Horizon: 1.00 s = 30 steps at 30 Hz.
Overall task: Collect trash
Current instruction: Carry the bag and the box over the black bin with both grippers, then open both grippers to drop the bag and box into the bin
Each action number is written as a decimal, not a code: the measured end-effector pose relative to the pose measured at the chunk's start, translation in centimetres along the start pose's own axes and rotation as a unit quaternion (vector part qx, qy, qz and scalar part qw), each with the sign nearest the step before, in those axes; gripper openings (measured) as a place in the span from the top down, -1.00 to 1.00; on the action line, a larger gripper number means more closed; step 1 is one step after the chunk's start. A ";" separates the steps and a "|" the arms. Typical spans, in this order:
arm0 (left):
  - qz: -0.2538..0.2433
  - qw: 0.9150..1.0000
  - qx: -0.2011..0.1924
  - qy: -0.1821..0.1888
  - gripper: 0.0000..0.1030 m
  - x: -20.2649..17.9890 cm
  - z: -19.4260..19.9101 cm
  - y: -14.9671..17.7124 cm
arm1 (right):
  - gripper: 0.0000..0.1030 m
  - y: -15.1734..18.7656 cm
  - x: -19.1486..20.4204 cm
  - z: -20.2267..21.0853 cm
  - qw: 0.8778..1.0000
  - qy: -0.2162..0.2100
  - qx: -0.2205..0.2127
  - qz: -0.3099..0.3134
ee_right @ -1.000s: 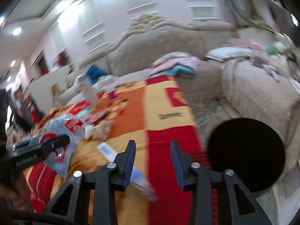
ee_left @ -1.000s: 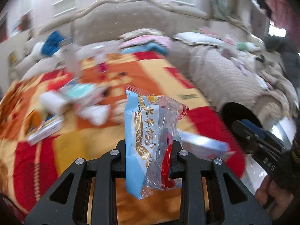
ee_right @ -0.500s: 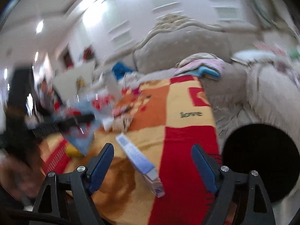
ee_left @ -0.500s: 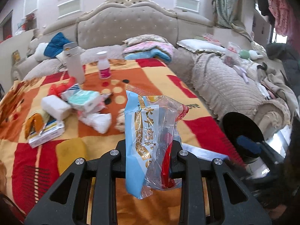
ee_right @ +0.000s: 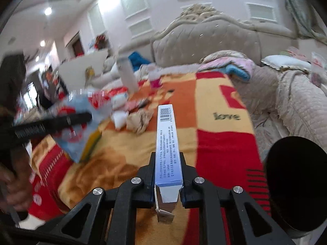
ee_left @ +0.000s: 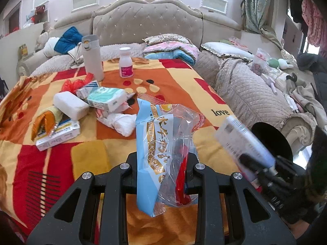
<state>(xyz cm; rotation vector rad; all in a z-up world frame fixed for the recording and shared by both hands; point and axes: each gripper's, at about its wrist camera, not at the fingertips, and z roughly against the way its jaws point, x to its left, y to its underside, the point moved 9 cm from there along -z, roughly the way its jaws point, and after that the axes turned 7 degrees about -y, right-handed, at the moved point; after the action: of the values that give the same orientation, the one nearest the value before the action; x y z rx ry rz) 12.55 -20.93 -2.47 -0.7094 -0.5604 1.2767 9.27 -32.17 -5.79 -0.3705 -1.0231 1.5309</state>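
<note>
My left gripper (ee_left: 162,159) is shut on a blue and clear snack wrapper (ee_left: 157,153), held up above the patterned blanket (ee_left: 184,85). My right gripper (ee_right: 167,163) is shut on a long white and blue carton (ee_right: 166,143) with a barcode, lifted off the blanket (ee_right: 220,143). The carton and right gripper also show in the left wrist view (ee_left: 243,143). A black trash bin (ee_right: 296,187) stands to the right of the bed; it also shows in the left wrist view (ee_left: 271,140). More trash lies on the blanket: tissue packs (ee_left: 106,99), crumpled paper (ee_left: 122,122), small boxes (ee_left: 59,136).
A grey thermos (ee_left: 92,57) and a white pill bottle (ee_left: 125,62) stand at the far end of the blanket. Folded bedding (ee_left: 169,49) lies by the tufted headboard (ee_left: 147,24). A quilted sofa (ee_left: 255,94) with clutter is on the right.
My right gripper opened wide, then closed on the white and blue carton and lifted it off the blanket. My left gripper has kept hold of the wrapper.
</note>
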 end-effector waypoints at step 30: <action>-0.154 0.960 0.045 0.227 0.11 -28.1 -7.3 -1.2 | 0.67 3.3 -19.5 11.0 0.928 0.271 -0.042 -0.252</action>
<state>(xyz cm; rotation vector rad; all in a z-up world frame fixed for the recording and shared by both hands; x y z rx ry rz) 12.70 -49.75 -6.19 -0.7744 -0.2211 0.8063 4.05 -54.06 -8.19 -0.5110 -0.6706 0.8498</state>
